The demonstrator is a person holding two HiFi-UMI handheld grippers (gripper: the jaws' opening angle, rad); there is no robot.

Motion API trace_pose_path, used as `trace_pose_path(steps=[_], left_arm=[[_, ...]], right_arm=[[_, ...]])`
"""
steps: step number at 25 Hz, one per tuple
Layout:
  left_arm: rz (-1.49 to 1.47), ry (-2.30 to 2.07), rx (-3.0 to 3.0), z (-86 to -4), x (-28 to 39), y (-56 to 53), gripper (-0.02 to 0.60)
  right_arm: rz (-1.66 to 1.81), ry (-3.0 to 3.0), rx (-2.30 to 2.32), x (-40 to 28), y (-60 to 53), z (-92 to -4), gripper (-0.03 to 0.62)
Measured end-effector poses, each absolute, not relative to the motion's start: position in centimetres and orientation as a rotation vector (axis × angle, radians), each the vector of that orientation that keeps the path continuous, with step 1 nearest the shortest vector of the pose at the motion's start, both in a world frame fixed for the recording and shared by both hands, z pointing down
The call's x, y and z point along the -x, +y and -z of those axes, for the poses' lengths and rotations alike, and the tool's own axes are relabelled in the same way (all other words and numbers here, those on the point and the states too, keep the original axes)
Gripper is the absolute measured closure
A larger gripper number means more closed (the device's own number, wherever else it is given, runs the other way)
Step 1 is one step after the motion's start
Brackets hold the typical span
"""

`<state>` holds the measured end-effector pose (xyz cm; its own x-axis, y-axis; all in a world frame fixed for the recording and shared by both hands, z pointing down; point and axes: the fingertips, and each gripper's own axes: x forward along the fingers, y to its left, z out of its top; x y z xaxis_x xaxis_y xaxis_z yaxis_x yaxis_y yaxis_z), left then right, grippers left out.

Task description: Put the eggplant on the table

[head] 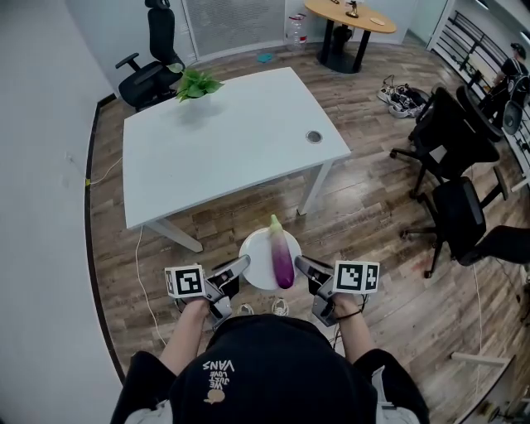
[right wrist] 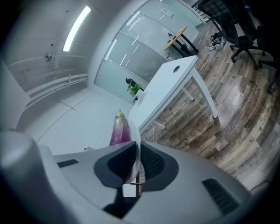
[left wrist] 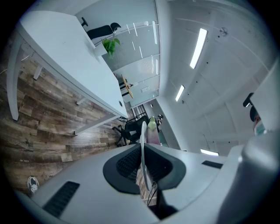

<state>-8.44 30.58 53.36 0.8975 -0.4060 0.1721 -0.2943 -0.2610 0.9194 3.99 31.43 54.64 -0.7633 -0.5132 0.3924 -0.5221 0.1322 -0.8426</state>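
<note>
A purple eggplant (head: 281, 253) with a green stem lies on a round white plate (head: 255, 258) held level in the air above the wood floor, short of the white table (head: 224, 141). My left gripper (head: 238, 267) is shut on the plate's left rim and my right gripper (head: 301, 265) is shut on its right rim. The left gripper view shows the plate (left wrist: 142, 148) edge-on between the jaws, with the eggplant (left wrist: 152, 131) beyond. In the right gripper view the plate (right wrist: 134, 148) is pinched the same way beside the eggplant (right wrist: 118, 130).
A potted plant (head: 195, 84) stands at the table's far left corner, and a cable port (head: 314, 137) sits near its right edge. Black office chairs (head: 454, 174) stand to the right and another chair (head: 151, 70) behind the table. A round wooden table (head: 349, 18) is far back.
</note>
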Motion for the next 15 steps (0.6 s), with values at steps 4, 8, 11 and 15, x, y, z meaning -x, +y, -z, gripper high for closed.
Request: trace_pose_path(steps=[4,8,11,15], left_arm=[[0.121,-0.522,-1.866,-53.5,7.3,29.7,0.554],[0.127,-0.542,-1.862,-53.8,6.6,28.7,0.554],[0.125,-0.542,-1.859,-54.0,6.3,27.5,0.554],[0.123,-0.534,-1.855,-54.3,6.2,25.6,0.554]], right_arm=[[-1.753,-2.364,-1.063,-5.1,30.4,-54.8,0.556],[-1.761,-2.358,-1.038,-5.9,29.3,-55.2,0.556],[-1.765,-2.355,-1.034,-6.2,28.2,-55.3,0.556],[-1.777,-2.347,-1.042,-6.2,26.5,-55.6,0.556]])
